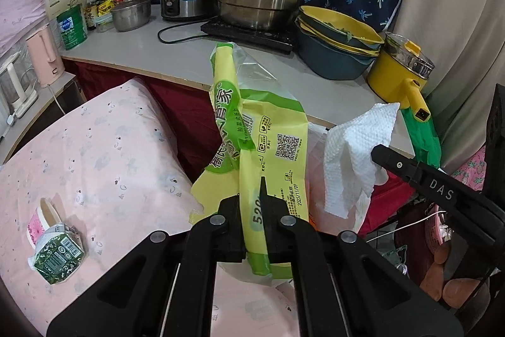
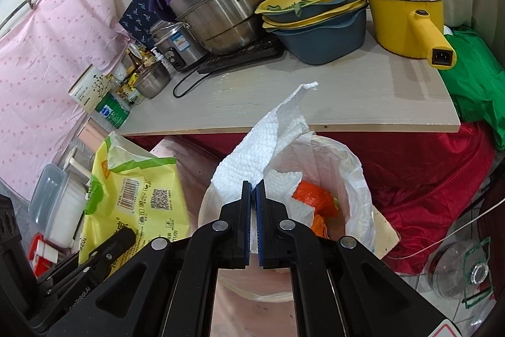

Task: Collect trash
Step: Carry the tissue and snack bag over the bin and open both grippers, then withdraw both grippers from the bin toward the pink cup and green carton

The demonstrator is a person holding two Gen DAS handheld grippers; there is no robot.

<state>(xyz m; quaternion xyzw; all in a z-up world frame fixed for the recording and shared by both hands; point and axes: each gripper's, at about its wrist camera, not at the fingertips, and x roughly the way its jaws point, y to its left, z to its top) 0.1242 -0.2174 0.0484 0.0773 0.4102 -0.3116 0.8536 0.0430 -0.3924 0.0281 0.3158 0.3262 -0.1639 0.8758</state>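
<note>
The left gripper (image 1: 252,195) has its 2 fingers closed tight on a yellow-and-green wrapper (image 1: 268,135), which stands up from the jaws toward 12 o'clock. At 3 o'clock of it, the right gripper (image 2: 253,188) pinches a white paper towel (image 2: 262,153), fingers nearly together on its lower edge, held just above a bin (image 2: 353,179) lined with a clear bag. Orange scraps (image 2: 311,195) lie inside the bin. At 9 o'clock in the left view, a paper cup (image 1: 42,218) and a crushed green carton (image 1: 56,255) lie touching on the pink cloth (image 1: 120,147).
</note>
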